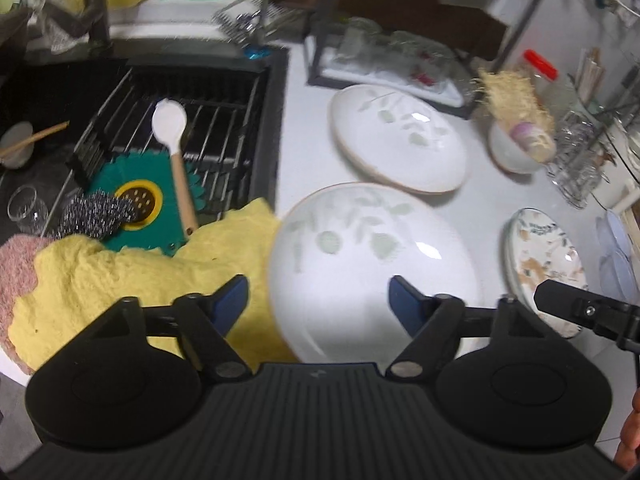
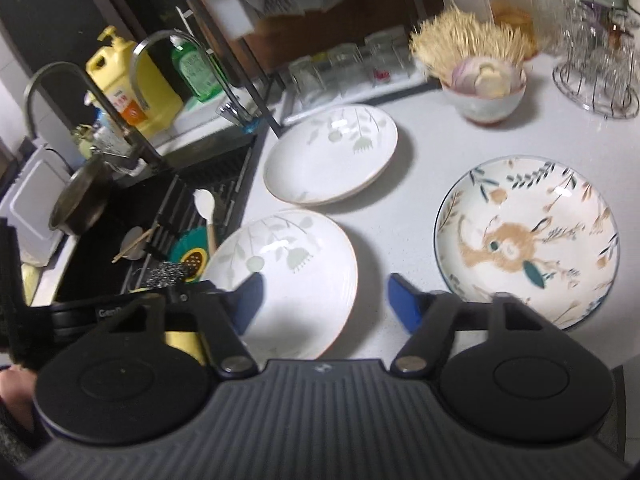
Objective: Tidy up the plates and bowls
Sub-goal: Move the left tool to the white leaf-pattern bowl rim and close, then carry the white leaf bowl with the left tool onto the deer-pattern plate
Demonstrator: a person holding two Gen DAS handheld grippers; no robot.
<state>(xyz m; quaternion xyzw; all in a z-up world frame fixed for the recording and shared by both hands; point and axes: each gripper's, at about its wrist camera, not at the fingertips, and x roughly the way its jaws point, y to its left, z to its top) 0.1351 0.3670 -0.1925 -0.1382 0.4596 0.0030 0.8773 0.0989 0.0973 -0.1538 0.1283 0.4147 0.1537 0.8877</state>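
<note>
Both claws hang open over the white counter (image 2: pixel 400 168), gripping nothing: the left gripper (image 1: pixel 318 304) above the near leaf plate (image 1: pixel 372 264), the right gripper (image 2: pixel 324 300) between that plate and the rabbit plate (image 2: pixel 528 240). A second leaf plate (image 2: pixel 330 154) lies farther back.

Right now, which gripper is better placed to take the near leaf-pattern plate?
Probably left. The left gripper has the near leaf plate centred between its open fingers; the right gripper straddles only that plate's right edge, nearer the rabbit plate.
</note>
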